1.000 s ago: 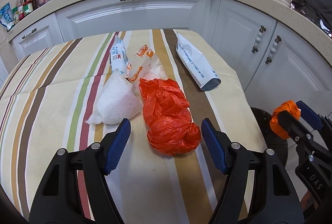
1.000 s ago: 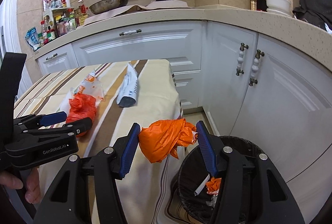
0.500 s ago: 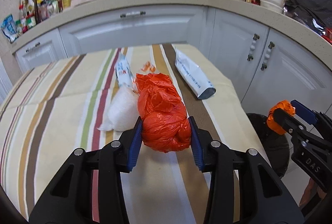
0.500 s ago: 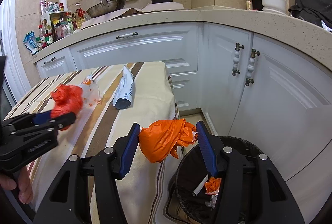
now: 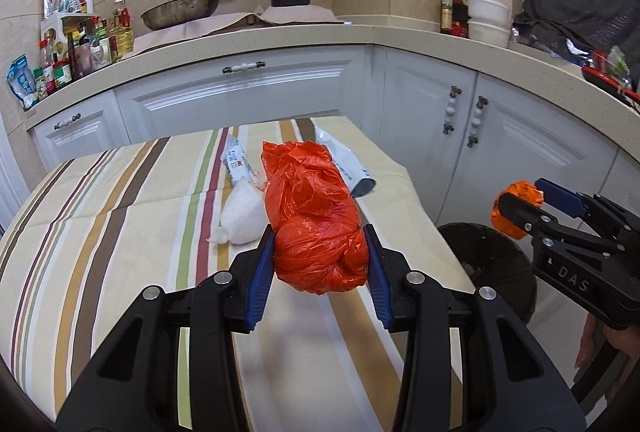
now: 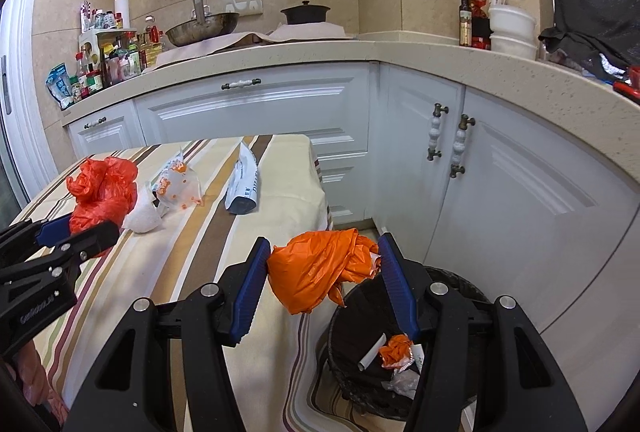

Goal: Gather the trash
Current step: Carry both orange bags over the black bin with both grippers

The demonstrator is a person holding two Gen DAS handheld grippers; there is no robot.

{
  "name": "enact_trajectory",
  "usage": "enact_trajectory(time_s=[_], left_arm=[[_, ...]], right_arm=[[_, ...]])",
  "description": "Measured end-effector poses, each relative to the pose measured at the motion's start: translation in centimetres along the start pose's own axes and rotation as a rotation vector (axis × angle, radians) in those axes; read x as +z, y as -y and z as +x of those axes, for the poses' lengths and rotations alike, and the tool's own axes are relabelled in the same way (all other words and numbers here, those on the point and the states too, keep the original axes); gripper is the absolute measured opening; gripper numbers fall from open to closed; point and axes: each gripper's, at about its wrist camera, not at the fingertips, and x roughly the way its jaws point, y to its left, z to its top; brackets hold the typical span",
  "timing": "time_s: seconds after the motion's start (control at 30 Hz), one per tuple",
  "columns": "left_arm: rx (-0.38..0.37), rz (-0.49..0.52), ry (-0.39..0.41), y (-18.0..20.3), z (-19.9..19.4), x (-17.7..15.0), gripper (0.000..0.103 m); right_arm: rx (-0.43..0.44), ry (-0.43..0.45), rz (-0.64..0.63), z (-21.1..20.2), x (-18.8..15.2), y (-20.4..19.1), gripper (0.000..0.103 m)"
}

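With the left gripper (image 5: 320, 264) clamping the red bag (image 5: 316, 224) above the table (image 5: 120, 232) and the right gripper (image 6: 320, 272) pinching the orange bag (image 6: 320, 268) over the bin (image 6: 460, 284) at 5 o'clock, either slippery bag could slip out or snag short of it.

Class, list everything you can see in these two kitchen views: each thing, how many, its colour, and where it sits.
Red bag: one, red, in left gripper.
Orange bag: one, orange, in right gripper beside the bin.
Bin: one, dark, on floor by table.
White bag: one, white, on table.
Printed wrapper: one, clear with orange print, on table.
Grey pouch: one, white-grey, on table.
Table: one, striped cloth.
Wok: one, metal, on counter.
Black pot: one, on counter.
Left gripper: shut.
Right gripper: shut.
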Motion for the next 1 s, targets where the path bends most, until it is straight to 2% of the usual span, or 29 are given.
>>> enact_trajectory(time_s=[0.33, 0.7, 1.0], left_arm=[[-0.103, 0.063, 0.004, 3.4, -1.3, -0.7, 0.041], [-0.219, 0.152, -0.028, 8.8, -0.3, -1.2, 0.041], [-0.249, 0.211, -0.033, 12.4, 1.1, -1.3, 0.041]], right_arm=[[-0.072, 0.000, 0.021, -2.5, -1.1, 1.6, 0.055], [-0.130, -0.012, 0.069, -3.5, -2.4, 4.4, 0.055], [-0.166, -0.019, 0.113, -3.3, -3.4, 7.2, 0.055]])
